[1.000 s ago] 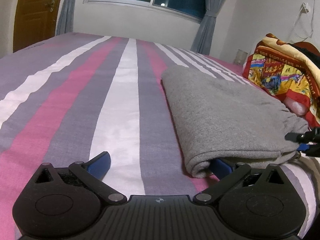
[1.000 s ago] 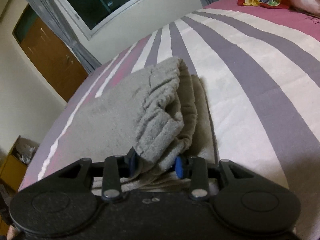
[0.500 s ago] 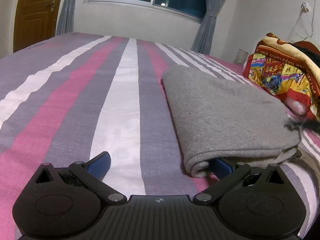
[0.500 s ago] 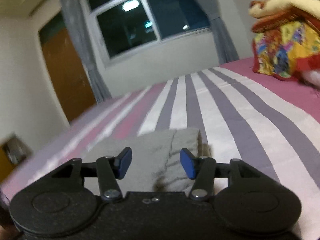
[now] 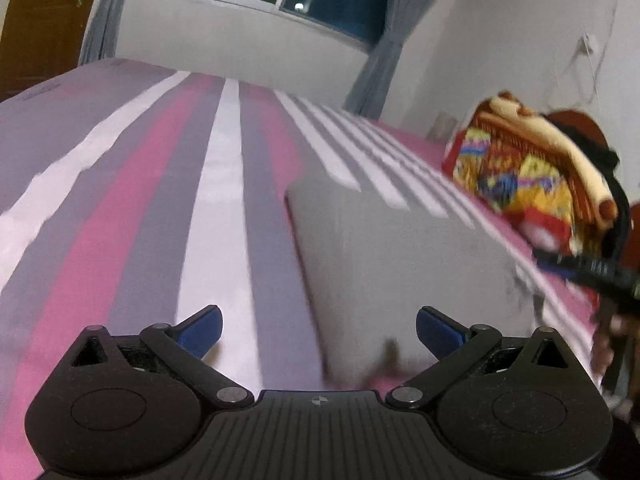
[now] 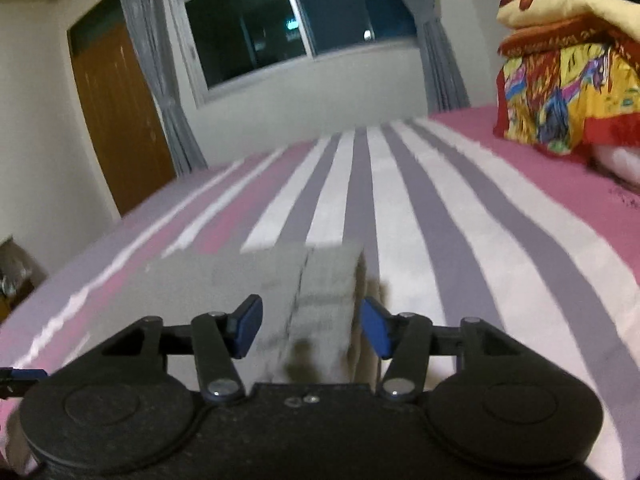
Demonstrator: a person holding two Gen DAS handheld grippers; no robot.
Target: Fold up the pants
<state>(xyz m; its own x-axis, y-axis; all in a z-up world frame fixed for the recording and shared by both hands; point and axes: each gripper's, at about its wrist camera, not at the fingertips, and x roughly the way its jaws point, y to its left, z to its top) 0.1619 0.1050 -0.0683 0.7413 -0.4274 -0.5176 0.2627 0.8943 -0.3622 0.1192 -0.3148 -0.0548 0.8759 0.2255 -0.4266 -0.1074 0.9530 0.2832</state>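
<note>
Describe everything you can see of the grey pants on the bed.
The grey pants look like soft, thick fleece and lie folded into a flat, roughly rectangular stack on the striped bed sheet. In the right wrist view a seam or fold line runs along the top layer, and layered edges show at the right side. Both views are blurred, so finer detail is lost. The left claw and right claw are open, and neither grips the pants.

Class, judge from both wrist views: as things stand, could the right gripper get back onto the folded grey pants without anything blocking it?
Probably yes. The right gripper has its jaws open with the grey pants lying directly ahead on the striped bed; nothing lies between them.
</note>
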